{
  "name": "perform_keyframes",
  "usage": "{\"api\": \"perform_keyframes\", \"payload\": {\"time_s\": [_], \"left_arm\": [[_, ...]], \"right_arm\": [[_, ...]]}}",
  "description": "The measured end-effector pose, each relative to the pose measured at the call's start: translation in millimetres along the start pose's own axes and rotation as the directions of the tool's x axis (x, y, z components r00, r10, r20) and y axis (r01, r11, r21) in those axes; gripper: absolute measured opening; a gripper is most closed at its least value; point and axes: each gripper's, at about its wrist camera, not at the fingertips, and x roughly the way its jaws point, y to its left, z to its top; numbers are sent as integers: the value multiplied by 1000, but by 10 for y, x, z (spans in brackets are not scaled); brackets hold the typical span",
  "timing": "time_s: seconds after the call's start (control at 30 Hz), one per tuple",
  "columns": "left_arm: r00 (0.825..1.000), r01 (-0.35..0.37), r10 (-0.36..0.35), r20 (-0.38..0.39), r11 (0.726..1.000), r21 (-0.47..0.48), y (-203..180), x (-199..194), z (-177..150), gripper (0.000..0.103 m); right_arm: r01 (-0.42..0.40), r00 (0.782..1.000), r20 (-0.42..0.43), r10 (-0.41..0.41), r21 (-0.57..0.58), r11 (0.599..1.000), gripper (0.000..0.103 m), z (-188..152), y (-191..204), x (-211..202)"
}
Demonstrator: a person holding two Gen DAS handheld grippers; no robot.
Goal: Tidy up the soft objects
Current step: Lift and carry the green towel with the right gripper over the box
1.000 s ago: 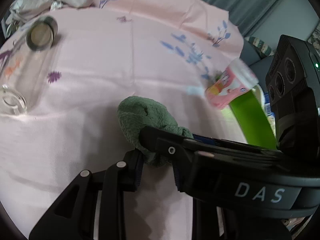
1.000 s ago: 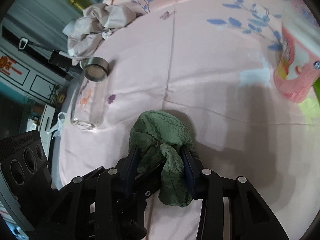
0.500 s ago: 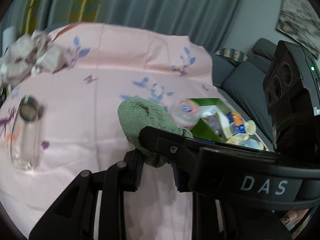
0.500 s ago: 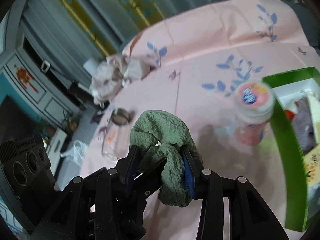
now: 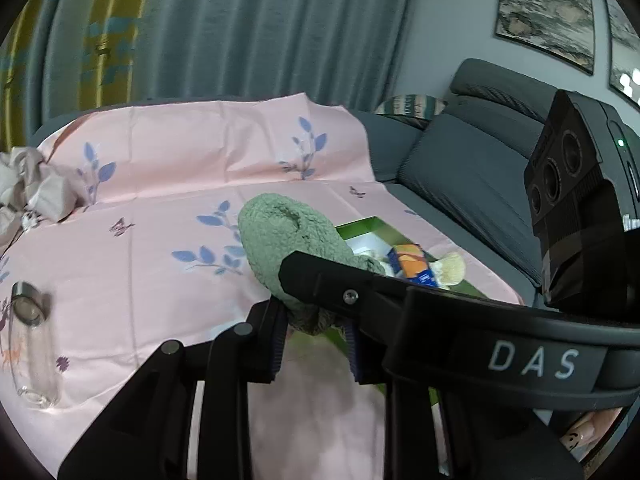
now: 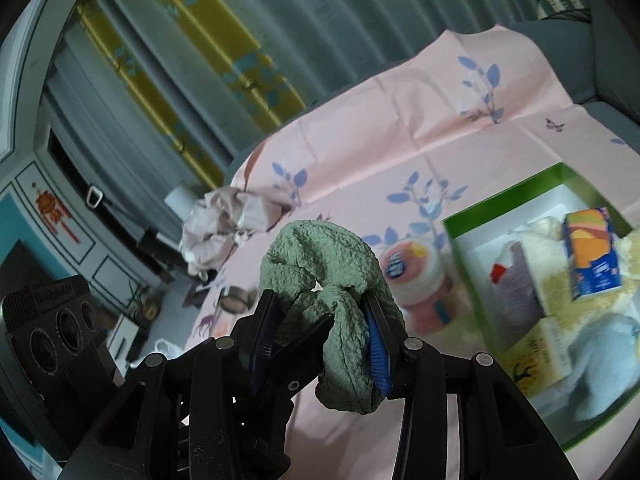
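A fuzzy green cloth (image 5: 288,240) is held up in the air by both grippers at once. My left gripper (image 5: 316,328) is shut on its lower part, with the right gripper's black arm crossing in front. In the right wrist view my right gripper (image 6: 320,332) is shut on the same green cloth (image 6: 320,264), which bunches above the jaws and hangs below them. A green box (image 6: 454,226) with a white inside lies on the pink sheet to the right. It holds cream and pale blue soft things and a blue-orange carton (image 6: 592,252).
A pink round tub (image 6: 416,280) stands left of the box. A clear glass jar (image 5: 32,352) lies on the pink floral sheet (image 5: 160,264) at the left. Crumpled pale cloth (image 6: 224,224) sits at the sheet's far left. A grey sofa (image 5: 472,168) is behind.
Both grippers have lifted the green cloth off the sheet and swung it right, toward the green box. The box's inside has come into view.
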Motion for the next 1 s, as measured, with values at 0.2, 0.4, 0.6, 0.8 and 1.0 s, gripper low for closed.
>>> {"api": "perform_keyframes", "payload": {"time_s": [0.2, 0.4, 0.6, 0.8, 1.0], "left_arm": [[999, 32, -33, 7, 999, 44, -209, 112, 83, 21], [998, 60, -61, 11, 994, 95, -425, 215, 156, 21], [996, 87, -85, -19, 989, 123, -599, 367, 207, 21], [992, 112, -103, -67, 984, 141, -771, 548, 225, 21], [988, 123, -104, -111, 976, 182, -955, 757, 258, 21]], "right_arm": [[15, 998, 57, -17, 28, 999, 44, 55, -194, -197], [19, 993, 118, -26, 63, 998, 44, 93, -382, -366], [36, 987, 153, -53, 111, 993, 44, 110, -578, -497], [74, 978, 182, -102, 151, 986, 44, 130, -774, -589], [101, 969, 202, -142, 199, 975, 44, 162, -991, -650]]}}
